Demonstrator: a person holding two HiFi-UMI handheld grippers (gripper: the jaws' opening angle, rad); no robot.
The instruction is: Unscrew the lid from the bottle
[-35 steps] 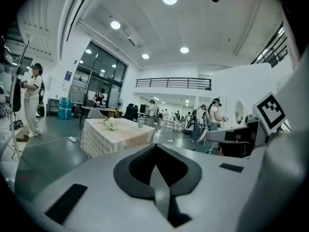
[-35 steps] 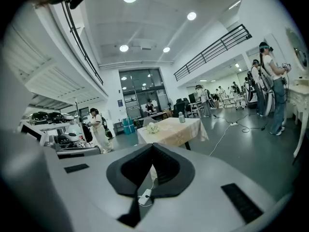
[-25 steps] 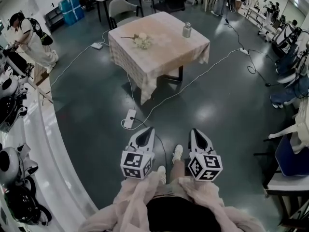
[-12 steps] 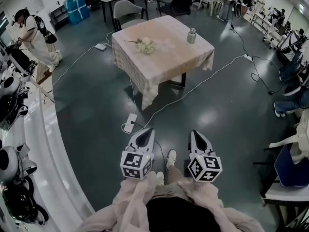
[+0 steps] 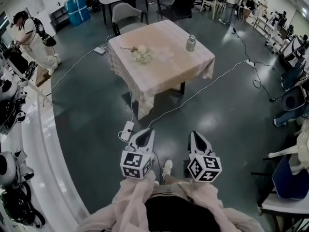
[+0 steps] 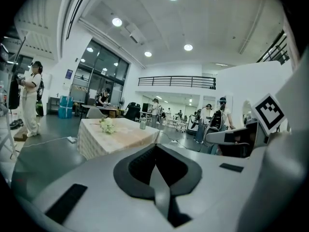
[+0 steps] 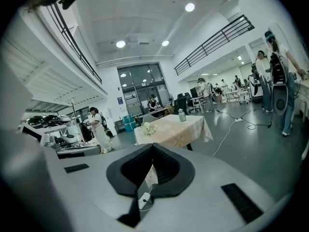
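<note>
While your left hand-held gripper (image 5: 147, 133) and right hand-held gripper (image 5: 196, 135) are closed and empty, far from the bottle (image 5: 191, 43), you could trip on the power strip (image 5: 126, 130) ahead

So looking down from the head cam: both grippers are held out low in front of the person, left gripper (image 5: 146, 131) and right gripper (image 5: 195, 133) side by side, each with its marker cube facing the camera. Jaws on both look pinched together, nothing in them. One shoe (image 5: 167, 168) pokes out between them on the dark floor. The table (image 5: 164, 74) with a pale cloth sits well ahead. The bottle (image 5: 191, 43) stands upright near its right edge, lid on, and a little bunch of flowers (image 5: 142, 54) lies toward the left. A power strip (image 5: 127, 130) lies on the floor just beside the left gripper's tip, with a cable running off toward the table.
</note>
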